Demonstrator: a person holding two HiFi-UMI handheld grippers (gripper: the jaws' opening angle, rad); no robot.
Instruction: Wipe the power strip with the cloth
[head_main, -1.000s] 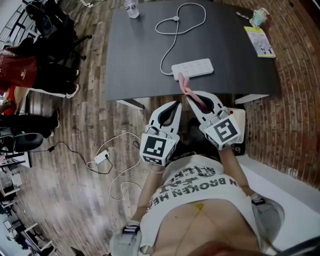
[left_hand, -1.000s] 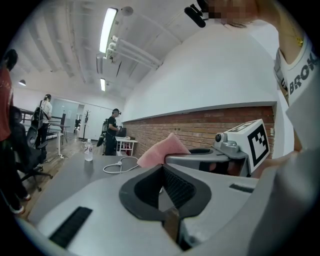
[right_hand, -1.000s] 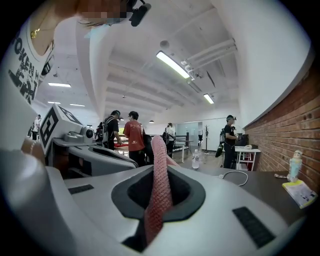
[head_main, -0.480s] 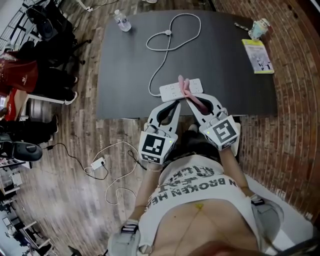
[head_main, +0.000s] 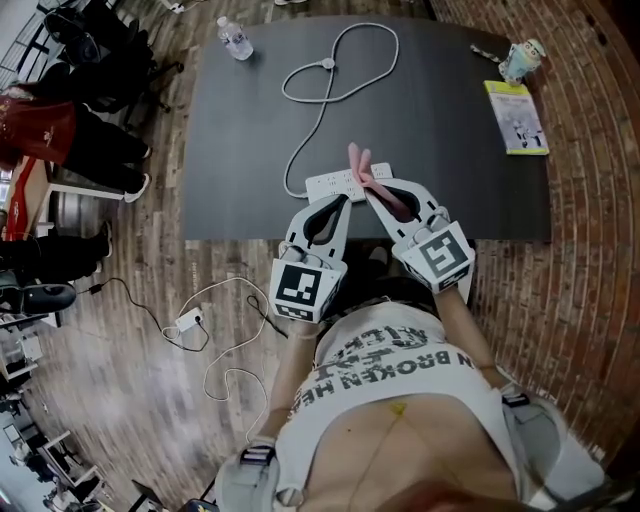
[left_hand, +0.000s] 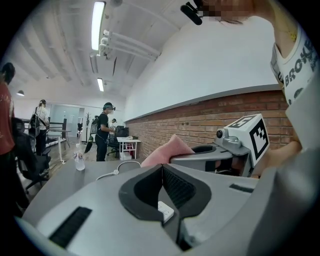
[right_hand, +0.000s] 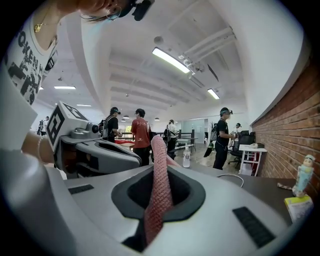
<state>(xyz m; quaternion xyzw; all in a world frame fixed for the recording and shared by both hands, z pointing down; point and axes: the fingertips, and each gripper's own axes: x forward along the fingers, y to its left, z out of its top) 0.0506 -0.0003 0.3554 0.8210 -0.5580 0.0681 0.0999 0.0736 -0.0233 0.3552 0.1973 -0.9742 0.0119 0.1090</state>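
Right gripper (right_hand: 159, 172): jaws closed on the pink cloth (right_hand: 158, 200), which stands up between them as a narrow folded strip. In the head view this gripper (head_main: 372, 192) points at the near edge of the table (head_main: 240, 150), and the free end of the cloth (head_main: 357, 163) reaches out over the power strip (head_main: 335, 181). Whether the cloth touches the strip cannot be told.

Left gripper (left_hand: 162, 169): jaws closed together, nothing held. A corner of the power strip (left_hand: 166, 211) shows through the gap behind the jaw tips. In the head view the left gripper (head_main: 345, 200) sits just beside the right one, its tip at the near edge of the strip.

The white power strip lies flat near the table's near edge, about the middle. Its white cord (head_main: 320, 120) runs away toward the far side and loops there.

At the far left corner stands a water bottle (head_main: 236, 40). At the far right lie a yellow booklet (head_main: 518, 116) and a small cup (head_main: 520, 58), both well apart from the strip.

On the wooden floor to the left lies a white charger (head_main: 190, 320) with its cable.
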